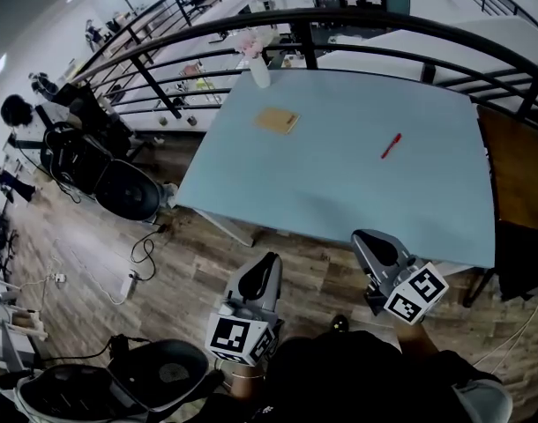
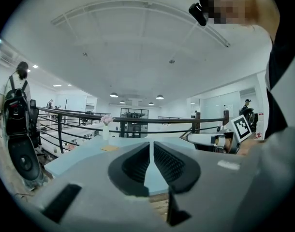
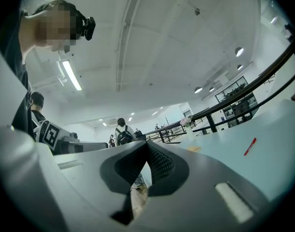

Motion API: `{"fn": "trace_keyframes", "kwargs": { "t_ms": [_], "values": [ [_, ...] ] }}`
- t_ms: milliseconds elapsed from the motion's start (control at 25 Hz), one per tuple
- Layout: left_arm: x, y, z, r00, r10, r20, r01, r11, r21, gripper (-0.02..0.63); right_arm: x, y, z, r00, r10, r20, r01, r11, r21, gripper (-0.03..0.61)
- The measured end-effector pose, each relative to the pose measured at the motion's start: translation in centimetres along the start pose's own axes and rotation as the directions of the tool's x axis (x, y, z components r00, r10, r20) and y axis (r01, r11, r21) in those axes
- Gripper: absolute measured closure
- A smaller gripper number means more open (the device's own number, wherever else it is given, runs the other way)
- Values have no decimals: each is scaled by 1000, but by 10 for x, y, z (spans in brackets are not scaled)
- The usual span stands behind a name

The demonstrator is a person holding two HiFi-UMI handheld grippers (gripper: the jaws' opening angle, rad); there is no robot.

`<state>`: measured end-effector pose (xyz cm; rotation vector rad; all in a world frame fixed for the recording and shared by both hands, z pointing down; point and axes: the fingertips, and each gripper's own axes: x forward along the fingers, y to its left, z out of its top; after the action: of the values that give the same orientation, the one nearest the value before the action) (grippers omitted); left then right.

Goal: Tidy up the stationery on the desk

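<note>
A light blue desk (image 1: 339, 192) carries a red pen (image 1: 391, 145) right of its middle and a tan notepad (image 1: 276, 120) toward its far left. The pen (image 3: 249, 146) and notepad (image 3: 193, 149) also show in the right gripper view, and the notepad (image 2: 109, 148) shows in the left gripper view. Both grippers hover over the floor in front of the desk's near edge. My left gripper (image 1: 271, 259) is shut with nothing in it. My right gripper (image 1: 362, 236), close to the desk's edge, is also shut and empty.
A white vase with pink flowers (image 1: 256, 60) stands at the desk's far left corner. A black railing (image 1: 366, 20) runs behind the desk. Office chairs (image 1: 123, 188) and a cable (image 1: 141, 254) lie on the wooden floor at left. A brown surface (image 1: 516, 166) adjoins the desk's right side.
</note>
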<state>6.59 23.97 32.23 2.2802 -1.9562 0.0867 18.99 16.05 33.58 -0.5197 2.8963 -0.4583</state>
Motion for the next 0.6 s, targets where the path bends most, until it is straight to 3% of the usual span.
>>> {"fn": "trace_keyframes", "kwargs": {
  "t_ms": [240,440,600],
  "values": [
    [3,34,-5,999,38,-28,-39,999,-35,586,31,-1,-3,1000,5,-23,-5,1000,-22,571],
    [26,45,-12,1000,-5,-3,5,998,-60,586,38,-9,-3,999,-19,-33,18,999,-32,570],
    [76,52,-15,998,-66,5,67,996,-59,586,46,-44,2,998,-67,-20,66,997,-49,569]
  ]
}}
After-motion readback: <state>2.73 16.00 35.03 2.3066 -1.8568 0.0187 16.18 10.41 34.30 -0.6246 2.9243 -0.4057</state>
